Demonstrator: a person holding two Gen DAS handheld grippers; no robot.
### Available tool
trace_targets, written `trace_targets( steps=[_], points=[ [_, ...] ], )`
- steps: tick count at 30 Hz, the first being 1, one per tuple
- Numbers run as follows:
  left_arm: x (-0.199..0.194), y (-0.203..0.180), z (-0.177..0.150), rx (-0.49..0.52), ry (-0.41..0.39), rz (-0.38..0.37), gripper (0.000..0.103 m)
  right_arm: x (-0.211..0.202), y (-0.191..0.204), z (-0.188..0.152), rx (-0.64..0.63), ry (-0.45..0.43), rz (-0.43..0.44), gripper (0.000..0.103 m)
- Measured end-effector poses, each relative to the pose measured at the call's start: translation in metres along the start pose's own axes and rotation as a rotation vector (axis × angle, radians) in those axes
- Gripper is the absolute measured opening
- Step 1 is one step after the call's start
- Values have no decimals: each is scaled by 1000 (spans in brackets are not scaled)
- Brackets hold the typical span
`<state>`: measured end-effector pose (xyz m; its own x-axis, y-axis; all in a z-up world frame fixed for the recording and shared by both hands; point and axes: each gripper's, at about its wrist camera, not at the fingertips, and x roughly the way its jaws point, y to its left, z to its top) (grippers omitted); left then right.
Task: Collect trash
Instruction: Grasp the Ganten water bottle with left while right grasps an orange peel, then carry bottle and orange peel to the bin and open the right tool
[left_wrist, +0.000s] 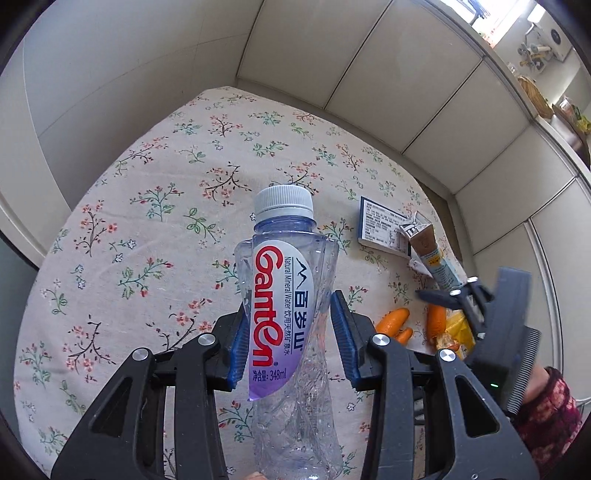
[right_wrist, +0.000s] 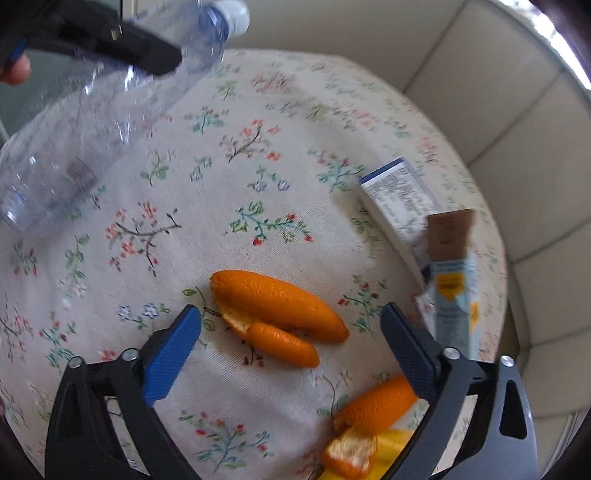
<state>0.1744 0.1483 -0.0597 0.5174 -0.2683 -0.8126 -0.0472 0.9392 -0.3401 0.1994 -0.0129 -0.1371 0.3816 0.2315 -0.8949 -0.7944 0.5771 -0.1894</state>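
- Holding the water bottle (left_wrist: 286, 295) in our left gripper (left_wrist: 291, 332), we have the jaws closed on its crumpled waist, lifting it above the flowered desk (left_wrist: 147, 229); its base runs off the bottom edge of the left wrist view.
- From the right wrist view, we see that bottle (right_wrist: 92, 122) blurred at upper left, with part of it behind the black left gripper (right_wrist: 110, 40).
- We count one bottle, with a white cap (left_wrist: 283, 201).
- We keep our right gripper (right_wrist: 291, 343) with jaws wide open and empty, with one orange peel (right_wrist: 277, 314) lying on the desk between the blue pads (right_wrist: 170, 354).
- We count two orange peels; the second peel (right_wrist: 369, 417) is partly behind the right finger, with something yellow (right_wrist: 391, 446) beside it that we cannot identify.
- Further right, we see one white box (right_wrist: 399, 195) lying flat and one opened carton (right_wrist: 452, 273) partly covering it; the print on both is too blurred to read.
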Motion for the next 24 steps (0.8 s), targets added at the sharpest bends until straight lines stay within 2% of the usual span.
trace_targets(
  steps=[7,9,12,14,16,21,24],
  points=[
    [13,1,2,-2,29,-12,39,6,-16,-2,61,-21,168,66],
    [16,1,2,-4,33,-12,39,6,-17,-3,75,-24,191,61],
    [15,2,4,-12,27,-16,39,5,-18,-1,95,-31,195,46],
    [14,3,5,-17,23,-17,39,4,-16,3,118,-34,207,32],
    [13,3,5,-22,21,-16,39,7,-14,11,144,-36,213,27],
    [7,4,5,-34,0,-12,39,7,-4,24,224,-51,164,23],
    [4,6,8,-45,-23,3,39,1,-6,34,302,-96,118,23]
  ],
)
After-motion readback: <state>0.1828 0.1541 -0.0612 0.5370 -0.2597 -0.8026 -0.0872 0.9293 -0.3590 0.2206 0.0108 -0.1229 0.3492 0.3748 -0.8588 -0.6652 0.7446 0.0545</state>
